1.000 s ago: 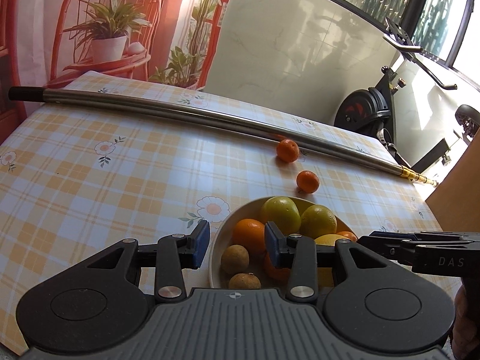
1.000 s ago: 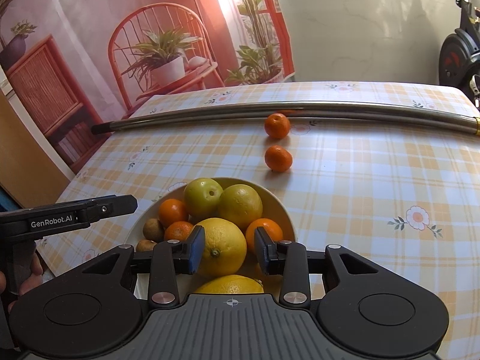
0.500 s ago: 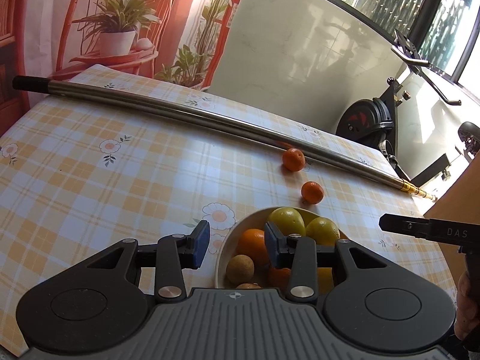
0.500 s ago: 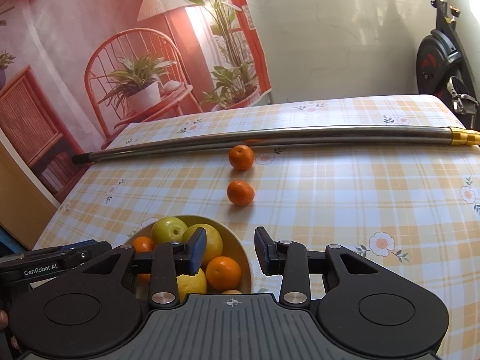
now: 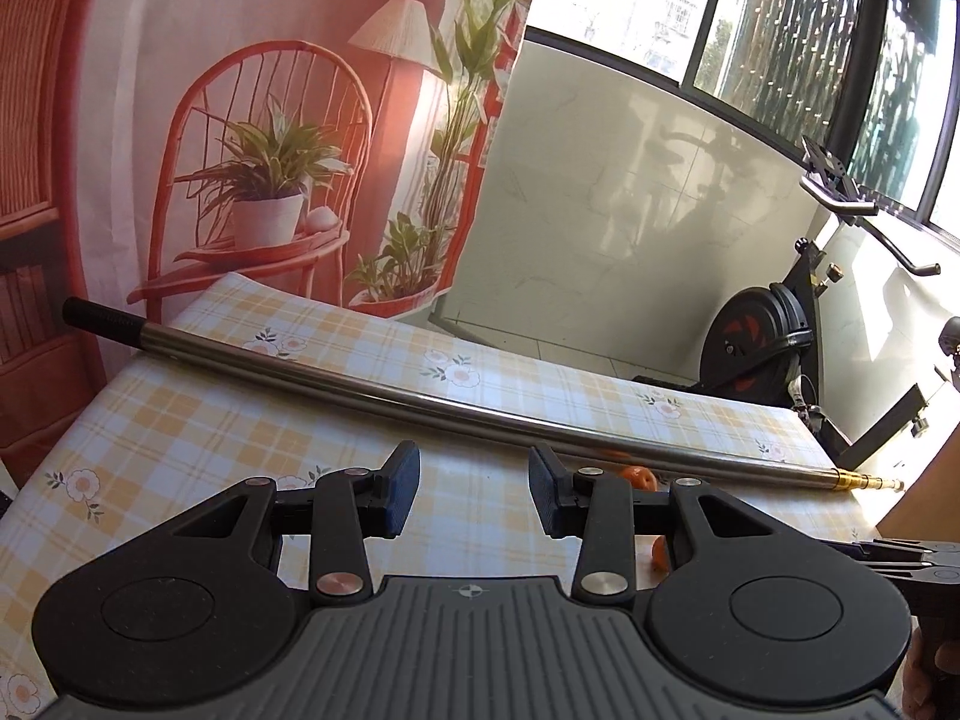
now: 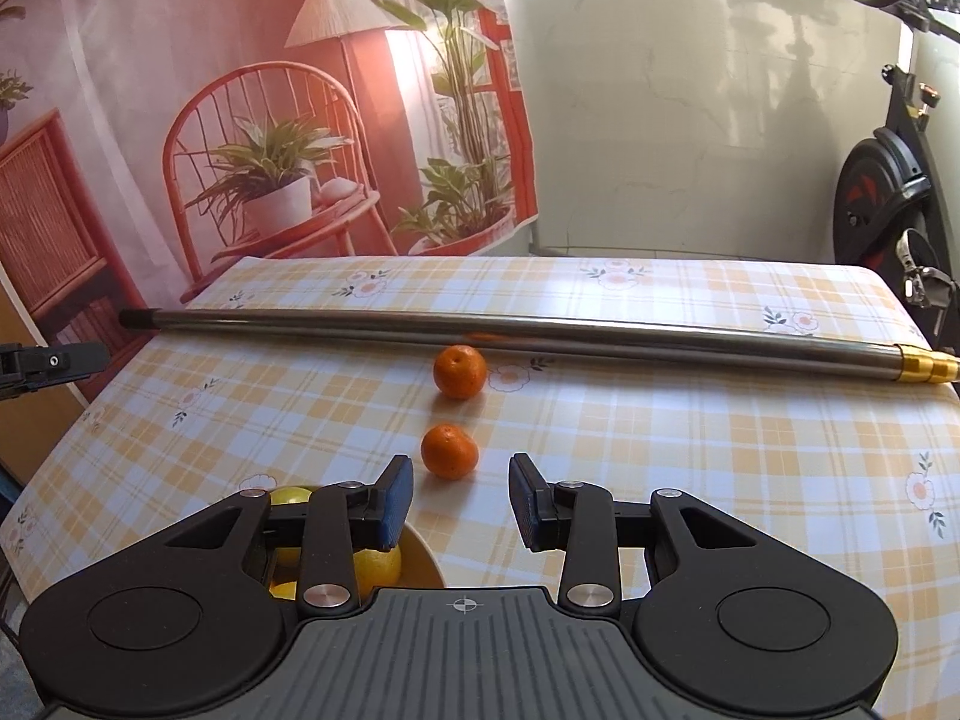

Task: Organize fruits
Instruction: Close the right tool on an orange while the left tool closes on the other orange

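Both wrist views low over table (image 6: 690, 450), facing backdrop, sharing metal pole (image 5: 420, 399)

A printed backdrop (image 6: 270, 120) of a red chair, lamp and potted plants is hung just behind the table (image 6: 660, 450). Right of it, a pale marbled wall (image 6: 690, 108) is lit by sun, windows (image 5: 780, 30) above, an exercise bike (image 5: 768, 342) parked alongside.
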`<state>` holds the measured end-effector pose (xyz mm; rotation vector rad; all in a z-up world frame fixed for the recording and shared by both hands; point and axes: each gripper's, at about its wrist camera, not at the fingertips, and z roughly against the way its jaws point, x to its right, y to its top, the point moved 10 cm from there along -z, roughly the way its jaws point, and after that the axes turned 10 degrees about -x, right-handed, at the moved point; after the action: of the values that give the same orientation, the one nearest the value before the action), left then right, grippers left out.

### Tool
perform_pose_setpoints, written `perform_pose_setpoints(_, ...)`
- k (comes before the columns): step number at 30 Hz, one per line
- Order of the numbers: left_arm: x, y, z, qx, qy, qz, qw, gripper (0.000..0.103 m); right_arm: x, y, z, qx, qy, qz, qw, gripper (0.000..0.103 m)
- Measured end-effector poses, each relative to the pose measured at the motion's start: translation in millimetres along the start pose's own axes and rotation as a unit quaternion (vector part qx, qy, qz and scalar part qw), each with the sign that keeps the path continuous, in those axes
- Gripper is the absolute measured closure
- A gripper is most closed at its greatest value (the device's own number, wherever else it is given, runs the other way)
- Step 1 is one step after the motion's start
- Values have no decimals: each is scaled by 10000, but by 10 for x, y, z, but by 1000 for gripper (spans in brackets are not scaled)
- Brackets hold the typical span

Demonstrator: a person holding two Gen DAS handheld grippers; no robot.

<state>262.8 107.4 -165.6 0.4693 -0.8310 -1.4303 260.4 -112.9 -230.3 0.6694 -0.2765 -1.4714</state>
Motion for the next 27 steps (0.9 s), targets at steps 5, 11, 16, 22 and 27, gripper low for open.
perform_pose_setpoints(5, 15, 225, 55, 235, 23, -56, 9997, 61, 24, 74, -60, 118, 14, -18, 9999, 69)
perform_pose_setpoints(11, 128, 191, -140, 5, -30, -264, 9996, 61, 18, 124, -224, 56, 56, 88, 9999, 69)
perform_pose_setpoints(16, 161, 144, -360, -230, -30, -362, 9991, 61, -33, 165, -417, -51, 275, 109, 9995, 69)
perform_pose_setpoints(22, 204, 212, -560, -381, -147, -416, 9983, 61, -97, 239, -736, -433, 338, 218, 9983, 69)
perform_pose_setpoints(27, 280, 193, -743, -560, -248, -394, 9973, 61, -159, 209, -1023, -777, 259, 295, 9962, 69)
